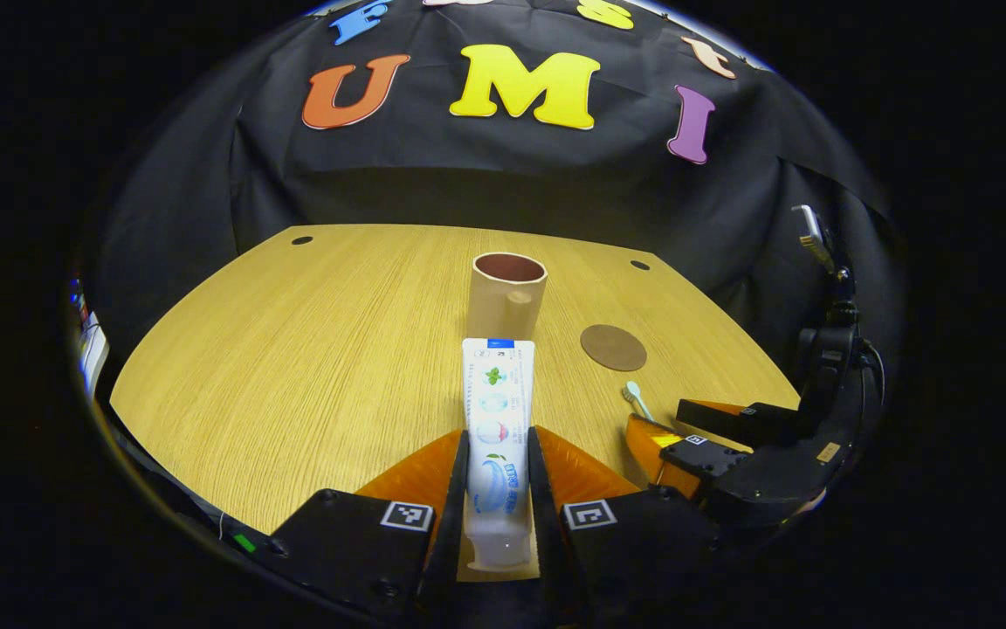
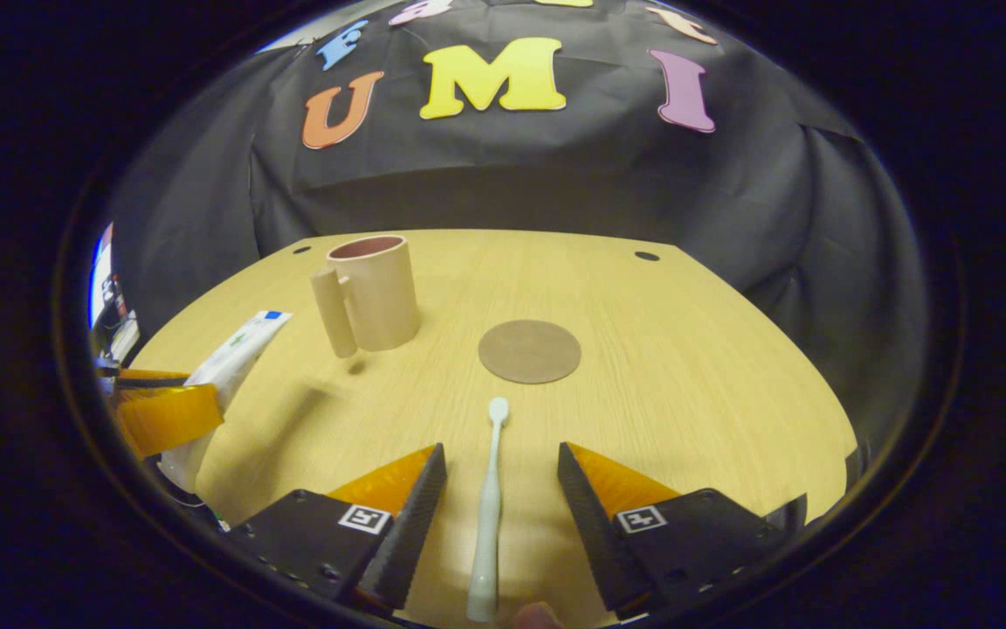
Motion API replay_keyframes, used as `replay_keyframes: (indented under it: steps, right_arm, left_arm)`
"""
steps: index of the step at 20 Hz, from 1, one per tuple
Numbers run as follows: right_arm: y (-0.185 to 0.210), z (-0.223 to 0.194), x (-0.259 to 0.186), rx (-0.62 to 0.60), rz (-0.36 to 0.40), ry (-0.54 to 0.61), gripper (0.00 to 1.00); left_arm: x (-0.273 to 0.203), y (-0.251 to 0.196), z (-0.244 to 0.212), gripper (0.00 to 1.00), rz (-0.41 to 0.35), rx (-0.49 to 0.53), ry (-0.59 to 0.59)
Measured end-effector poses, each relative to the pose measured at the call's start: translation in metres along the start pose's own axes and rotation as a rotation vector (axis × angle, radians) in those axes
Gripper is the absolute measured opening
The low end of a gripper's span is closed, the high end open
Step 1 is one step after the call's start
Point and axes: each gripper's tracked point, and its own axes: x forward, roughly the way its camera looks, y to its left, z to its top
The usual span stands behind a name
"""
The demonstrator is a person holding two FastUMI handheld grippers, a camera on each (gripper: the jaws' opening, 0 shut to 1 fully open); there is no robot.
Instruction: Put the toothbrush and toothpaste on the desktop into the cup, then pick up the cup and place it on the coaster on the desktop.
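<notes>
In the left gripper view, the left tool (image 1: 497, 476) is pinching the toothpaste (image 1: 496, 428) between its two fingers, both pressing on the tube's sides. The tube is standing out forward along the fingers, its cap end lying low near the camera and its flat crimped end pointing ahead toward the cup (image 1: 507, 297). The cup is standing upright on the wooden surface (image 1: 293, 367) straight beyond the tube, its handle facing the camera. The round brown coaster (image 1: 613, 347) is lying flat to the right of the cup, apart from it.

In the right gripper view, the right tool (image 2: 499, 476) is standing spread wide, with the toothbrush (image 2: 487, 511) lying flat on the surface between its fingers. Neither finger is touching the toothbrush; there is clear wood showing on both sides of it. Its head is pointing forward toward the coaster (image 2: 529, 350), which is lying just beyond it, and its handle end is reaching back to the lower edge of the view. The cup (image 2: 372, 293) is sitting to the left of the coaster, handle turned to the left.

The right tool is also showing at the right of the left gripper view (image 1: 686, 428), held low over the surface with the toothbrush head (image 1: 637, 397) just ahead of it. At the left edge of the right gripper view, the left tool (image 2: 162, 415) is holding the toothpaste (image 2: 237, 354) tilted upward, raised off the surface.
</notes>
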Motion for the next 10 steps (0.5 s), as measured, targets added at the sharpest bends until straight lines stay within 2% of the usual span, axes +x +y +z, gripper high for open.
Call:
replay_keyframes:
  steps: [2,4,5,6,10]
  right_arm:
    - [0.002,-0.001,0.0,0.036,0.02,0.024,0.6]
    - [0.002,-0.001,0.001,0.076,0.05,0.048,0.27]
    - [0.0,-0.001,0.005,0.099,0.065,0.053,0.06]
    - [-0.003,0.001,0.002,0.125,0.075,0.055,0.01]
    - [-0.01,0.01,-0.014,0.171,0.119,0.005,0.0]
  left_arm:
    - [-0.001,0.004,0.005,0.4,0.006,-0.005,-0.01]
    - [0.003,0.005,0.005,0.4,0.001,-0.024,-0.026]
    - [0.005,0.004,0.006,0.41,-0.002,-0.026,-0.029]
    - [0.007,0.003,0.011,0.4,0.001,-0.017,-0.041]
    - [0.014,-0.005,0.064,0.4,-0.006,0.005,-0.179]
